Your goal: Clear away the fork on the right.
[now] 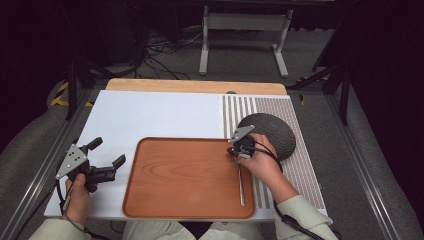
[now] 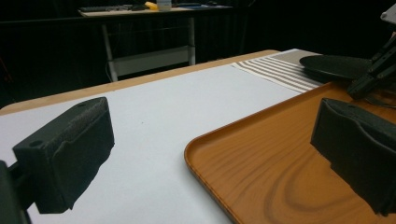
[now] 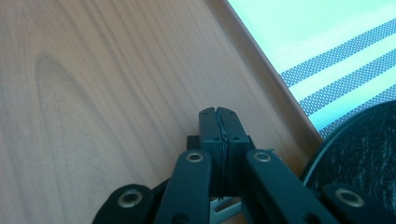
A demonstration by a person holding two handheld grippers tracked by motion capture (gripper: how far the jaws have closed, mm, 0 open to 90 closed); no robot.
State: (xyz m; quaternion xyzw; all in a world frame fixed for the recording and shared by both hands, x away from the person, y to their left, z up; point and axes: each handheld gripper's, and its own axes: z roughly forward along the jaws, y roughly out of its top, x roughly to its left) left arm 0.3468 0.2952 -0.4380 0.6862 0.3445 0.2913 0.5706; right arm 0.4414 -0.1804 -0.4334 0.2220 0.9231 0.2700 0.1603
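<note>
Two grippers are at work over a white table (image 1: 150, 117). The right gripper (image 1: 240, 156) stands over the right edge of the wooden tray (image 1: 185, 177), its jaws pressed together on the upper end of a metal utensil (image 1: 242, 185), seemingly a spoon or fork; the head is hidden in the grip. The handle trails toward the person and lies along the tray's right side, just inside the rim. In the right gripper view a sliver of metal shows below the closed jaws. A dark plate (image 1: 272, 134) sits just beyond, on the striped mat (image 1: 300, 165). The left gripper (image 1: 107, 160) hangs apart over the table left of the tray, jaws spread wide, holding nothing.

Judgement: the step in hand is setting the utensil down in the tray. The next move calls for opening the right jaws without dragging the handle, then a clean lift away.
</note>
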